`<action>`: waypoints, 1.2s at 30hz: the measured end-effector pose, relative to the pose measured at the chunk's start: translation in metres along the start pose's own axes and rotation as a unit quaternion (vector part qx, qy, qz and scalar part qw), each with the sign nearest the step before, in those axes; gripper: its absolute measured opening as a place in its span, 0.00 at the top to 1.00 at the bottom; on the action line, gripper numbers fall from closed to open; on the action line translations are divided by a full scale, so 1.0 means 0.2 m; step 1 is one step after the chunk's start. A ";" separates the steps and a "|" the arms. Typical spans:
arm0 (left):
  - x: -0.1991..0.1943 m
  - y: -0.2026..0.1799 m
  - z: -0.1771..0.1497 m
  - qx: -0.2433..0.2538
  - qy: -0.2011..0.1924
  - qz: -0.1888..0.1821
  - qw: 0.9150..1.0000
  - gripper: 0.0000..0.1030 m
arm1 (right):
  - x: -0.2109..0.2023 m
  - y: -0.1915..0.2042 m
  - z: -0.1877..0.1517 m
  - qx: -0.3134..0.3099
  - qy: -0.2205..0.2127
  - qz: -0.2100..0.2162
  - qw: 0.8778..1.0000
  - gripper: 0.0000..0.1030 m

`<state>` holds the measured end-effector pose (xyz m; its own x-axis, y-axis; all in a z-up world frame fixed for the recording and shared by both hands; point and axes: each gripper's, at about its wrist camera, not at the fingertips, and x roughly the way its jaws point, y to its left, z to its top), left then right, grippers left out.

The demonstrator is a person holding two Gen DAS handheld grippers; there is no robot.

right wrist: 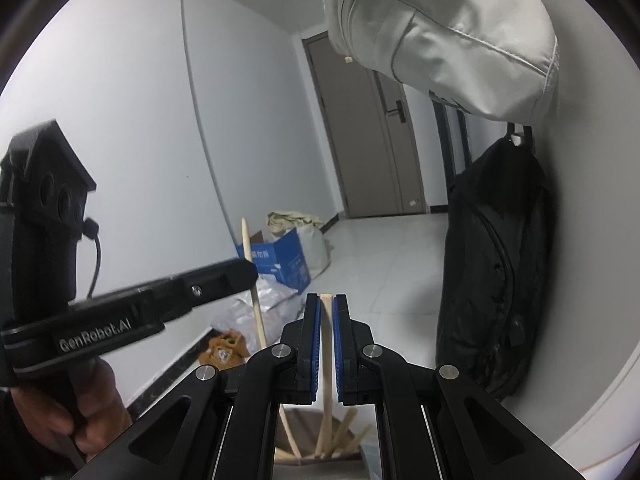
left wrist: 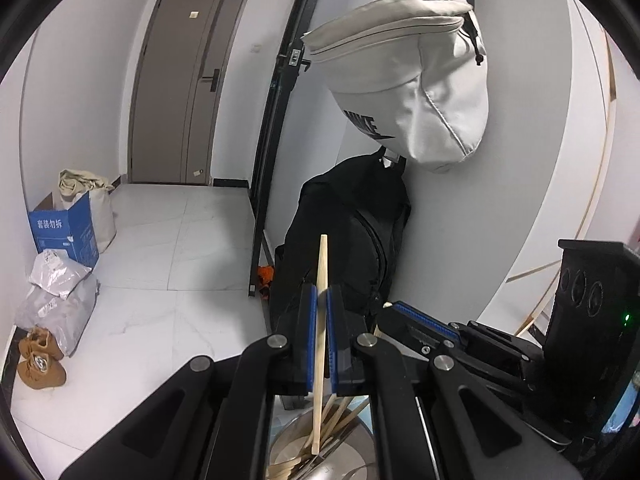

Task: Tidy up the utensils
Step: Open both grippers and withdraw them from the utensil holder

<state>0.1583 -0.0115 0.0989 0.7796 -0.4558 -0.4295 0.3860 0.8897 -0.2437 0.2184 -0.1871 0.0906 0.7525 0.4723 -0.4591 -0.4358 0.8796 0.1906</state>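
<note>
My left gripper [left wrist: 321,300] is shut on a pale wooden chopstick [left wrist: 322,264] held upright, its lower end over a round metal holder [left wrist: 288,456] with several chopsticks in it. My right gripper [right wrist: 327,308] is shut on another wooden chopstick [right wrist: 327,360], also upright above the holder [right wrist: 320,468] and its chopsticks [right wrist: 340,436]. The right gripper shows in the left wrist view [left wrist: 424,322] close on the right. The left gripper shows in the right wrist view [right wrist: 240,270] on the left, with its chopstick [right wrist: 256,308].
A white Nike bag [left wrist: 416,80] and a black backpack [left wrist: 348,248] hang on the wall just ahead. A blue box [left wrist: 66,232], grey parcels [left wrist: 56,300] and brown shoes [left wrist: 38,364] lie on the tiled floor. A grey door [left wrist: 180,88] stands at the far end.
</note>
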 end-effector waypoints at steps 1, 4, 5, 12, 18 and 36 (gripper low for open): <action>0.01 0.00 0.01 -0.002 0.002 -0.002 1.000 0.99 | 0.00 0.00 0.00 0.001 0.001 -0.001 1.000 0.95; 0.00 0.01 0.02 -0.017 -0.006 -0.007 1.000 0.99 | -0.01 -0.02 0.01 0.007 -0.003 -0.004 1.000 0.95; -0.01 0.02 0.02 -0.025 -0.013 -0.006 1.000 0.99 | -0.02 -0.02 0.02 0.009 -0.004 -0.004 1.000 0.95; -0.01 -0.05 0.00 0.016 -0.004 0.010 1.000 0.99 | 0.00 -0.03 0.02 0.006 -0.005 -0.006 1.000 0.95; 0.02 -0.06 -0.06 0.053 0.036 0.019 0.998 0.99 | -0.01 0.00 0.00 0.000 0.000 -0.001 1.000 0.95; -0.03 0.11 -0.05 -0.055 0.081 -0.002 0.995 0.59 | 0.00 -0.07 -0.11 0.047 0.074 0.024 0.996 0.60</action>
<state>0.1560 0.0099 0.0870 0.6845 -0.4658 -0.5608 0.3266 0.8837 -0.3353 0.2141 -0.2003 0.0696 0.6478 0.5059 -0.5695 -0.4156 0.8613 0.2923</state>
